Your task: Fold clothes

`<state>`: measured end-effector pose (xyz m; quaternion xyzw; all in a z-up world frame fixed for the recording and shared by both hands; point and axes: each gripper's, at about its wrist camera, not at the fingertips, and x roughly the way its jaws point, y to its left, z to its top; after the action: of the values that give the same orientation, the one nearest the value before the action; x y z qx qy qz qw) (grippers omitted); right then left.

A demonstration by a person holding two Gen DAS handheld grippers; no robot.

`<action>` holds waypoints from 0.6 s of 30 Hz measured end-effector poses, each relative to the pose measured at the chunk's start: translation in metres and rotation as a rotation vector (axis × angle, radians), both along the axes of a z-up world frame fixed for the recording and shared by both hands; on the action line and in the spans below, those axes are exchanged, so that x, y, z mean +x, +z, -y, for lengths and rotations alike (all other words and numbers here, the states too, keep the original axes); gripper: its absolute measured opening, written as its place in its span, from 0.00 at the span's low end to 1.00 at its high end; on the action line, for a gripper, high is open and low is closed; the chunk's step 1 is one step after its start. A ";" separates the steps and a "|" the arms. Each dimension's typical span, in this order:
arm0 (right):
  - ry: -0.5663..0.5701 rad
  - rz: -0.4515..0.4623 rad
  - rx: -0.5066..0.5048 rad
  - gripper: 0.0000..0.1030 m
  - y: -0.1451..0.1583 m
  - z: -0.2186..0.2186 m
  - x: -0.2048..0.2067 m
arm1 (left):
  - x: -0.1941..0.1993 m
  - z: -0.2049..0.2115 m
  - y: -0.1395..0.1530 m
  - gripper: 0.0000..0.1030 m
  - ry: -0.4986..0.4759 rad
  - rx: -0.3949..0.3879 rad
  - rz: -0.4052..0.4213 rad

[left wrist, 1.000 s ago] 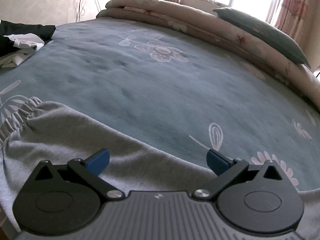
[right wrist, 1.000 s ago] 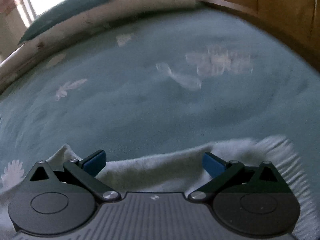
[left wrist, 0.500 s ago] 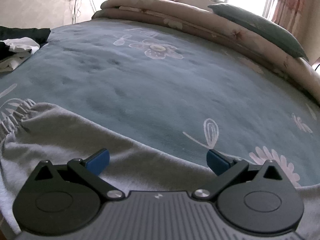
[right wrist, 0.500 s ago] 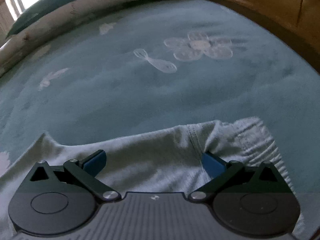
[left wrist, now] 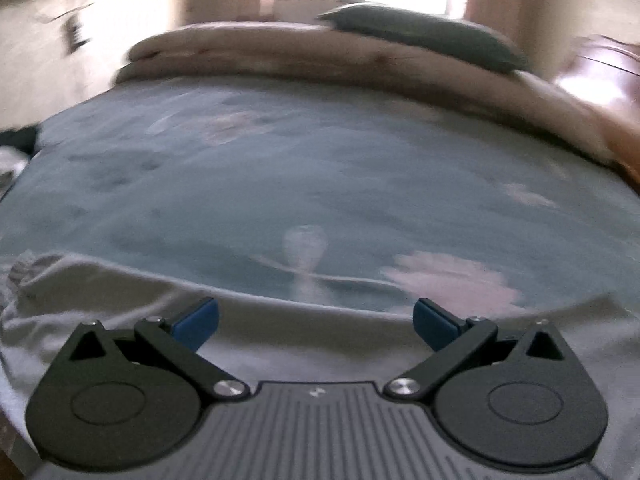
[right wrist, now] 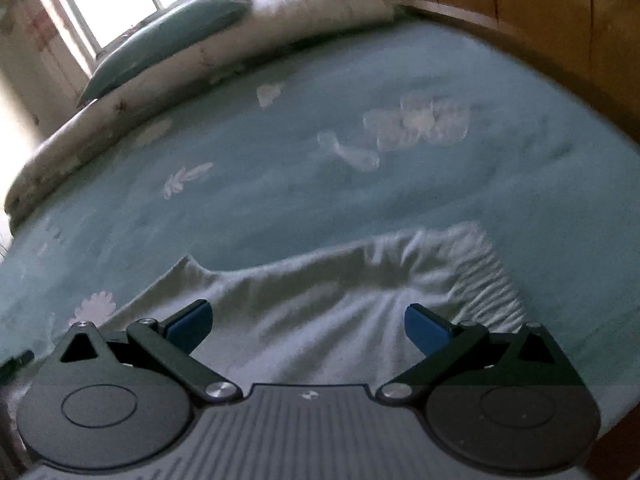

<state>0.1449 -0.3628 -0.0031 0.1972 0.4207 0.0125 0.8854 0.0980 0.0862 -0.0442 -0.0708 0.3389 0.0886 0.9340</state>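
A grey garment (left wrist: 312, 344) lies spread along the near edge of the bed. Its gathered elastic band shows at the far left in the left wrist view (left wrist: 24, 276). In the right wrist view the garment (right wrist: 320, 300) ends in a ribbed cuff (right wrist: 488, 276) at the right. My left gripper (left wrist: 316, 322) is open and empty, hovering over the cloth. My right gripper (right wrist: 306, 322) is open and empty above the cloth, just left of the cuff. Both views are blurred.
The bed has a teal sheet with pale flower prints (left wrist: 320, 168). A rolled beige quilt (left wrist: 320, 56) and a grey-green pillow (left wrist: 420, 36) lie along the far side. A wooden headboard (right wrist: 540, 12) runs at the right. Dark and white clothes (left wrist: 12, 152) sit at the far left.
Both grippers have lifted and swung, so the views tilt up and blur. The left view turned right; the right view pulled back, showing more of the cuff. Both stayed open.
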 end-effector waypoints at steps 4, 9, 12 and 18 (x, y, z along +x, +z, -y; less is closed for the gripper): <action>-0.054 -0.085 0.074 1.00 -0.052 0.008 0.016 | -0.021 0.039 0.009 0.99 -0.163 -0.019 -0.016; -0.035 -0.032 0.004 1.00 -0.072 -0.004 0.007 | -0.036 0.073 -0.017 0.99 -0.266 0.018 -0.088; -0.006 0.000 -0.046 1.00 -0.076 -0.011 0.001 | -0.038 0.080 -0.040 0.99 -0.278 0.028 -0.142; 0.138 0.002 -0.345 1.00 -0.081 -0.052 -0.004 | -0.039 0.080 -0.053 0.99 -0.287 0.055 -0.129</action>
<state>0.1406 -0.3111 -0.0841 0.0130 0.4283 0.0011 0.9035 0.0593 0.0067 -0.0974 0.0099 0.4021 -0.0320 0.9150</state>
